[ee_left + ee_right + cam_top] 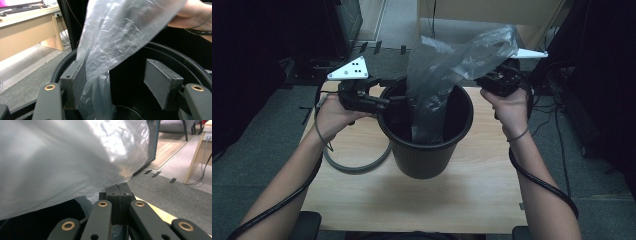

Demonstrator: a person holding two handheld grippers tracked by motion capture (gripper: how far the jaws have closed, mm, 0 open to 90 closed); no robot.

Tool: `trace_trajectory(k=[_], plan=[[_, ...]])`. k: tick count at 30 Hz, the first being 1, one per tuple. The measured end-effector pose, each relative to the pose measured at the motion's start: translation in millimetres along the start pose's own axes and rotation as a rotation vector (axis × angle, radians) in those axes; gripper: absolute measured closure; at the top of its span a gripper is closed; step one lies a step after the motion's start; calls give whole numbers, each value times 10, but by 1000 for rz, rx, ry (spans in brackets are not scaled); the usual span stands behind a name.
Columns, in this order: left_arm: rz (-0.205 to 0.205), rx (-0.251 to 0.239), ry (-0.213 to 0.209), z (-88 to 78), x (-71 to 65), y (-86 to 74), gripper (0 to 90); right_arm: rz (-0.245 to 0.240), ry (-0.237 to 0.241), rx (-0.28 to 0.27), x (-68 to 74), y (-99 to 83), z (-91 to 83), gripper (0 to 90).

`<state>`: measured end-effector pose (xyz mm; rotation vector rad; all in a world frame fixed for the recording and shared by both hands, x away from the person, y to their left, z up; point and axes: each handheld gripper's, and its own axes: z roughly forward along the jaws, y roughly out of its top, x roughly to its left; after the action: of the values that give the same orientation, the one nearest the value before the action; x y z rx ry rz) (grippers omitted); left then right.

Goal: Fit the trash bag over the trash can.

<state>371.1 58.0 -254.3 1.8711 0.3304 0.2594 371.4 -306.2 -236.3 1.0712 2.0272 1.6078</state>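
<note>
Clear plastic bag [447,75] hangs into the black bin [427,150] mid-tabletop [492,200]. At its 2 o'clock I see my right gripper [492,80], fingers clamped on the bag's top; at 10 o'clock my left gripper [384,102], fingers apart around the film.

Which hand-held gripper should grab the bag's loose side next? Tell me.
Left. The left hand-held gripper stands open at the bin rim, the plastic bag against one pad; the right hand-held gripper is shut.

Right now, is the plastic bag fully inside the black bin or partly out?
Partly out. The plastic bag has its lower end down in the black bin, while its top rises above the rim, pinched in the right tool.
</note>
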Motion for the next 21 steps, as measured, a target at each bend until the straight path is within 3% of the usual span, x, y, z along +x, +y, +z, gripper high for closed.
trace_trajectory(k=[5, 10, 14, 18, 21], plan=[[-26, 8, -5, 159, -20, 54, 341, 1, 13, 3, 63, -4, 85, 900], [12, 20, 49, 281, -12, 92, 428, -11, 37, 12, 130, 2, 143, 900], [-19, 58, 88, 349, 57, 131, 560, -30, 65, 13, 185, -3, 163, 900], [-23, 76, 128, 353, 77, 193, 768, -48, 76, 22, 217, -15, 175, 900], [-86, 69, 127, 308, 135, 224, 875, -26, 86, 18, 188, -33, 152, 900]])
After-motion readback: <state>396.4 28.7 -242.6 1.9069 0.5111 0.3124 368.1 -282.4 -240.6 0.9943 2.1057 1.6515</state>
